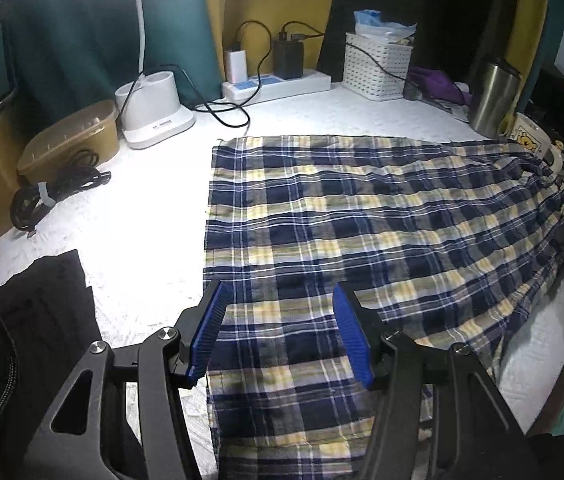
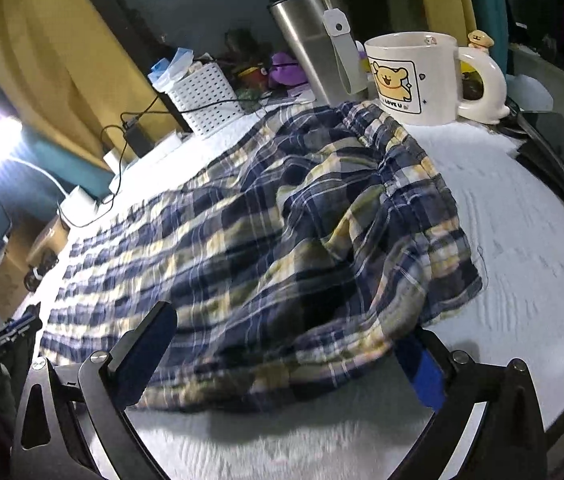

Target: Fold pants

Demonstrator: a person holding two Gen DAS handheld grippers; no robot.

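Plaid pants (image 1: 361, 216) are spread flat on the white table (image 1: 142, 216) beneath the wide-open left gripper (image 1: 278, 332), while the bunched waistband (image 2: 381, 184), partly hidden, is seen between the right gripper's (image 2: 285, 356) wide-spread fingers.

The white bear mug (image 2: 413, 80) is showing "LOVE U" under its yellow bear picture. Nothing else is reading clearly anywhere.
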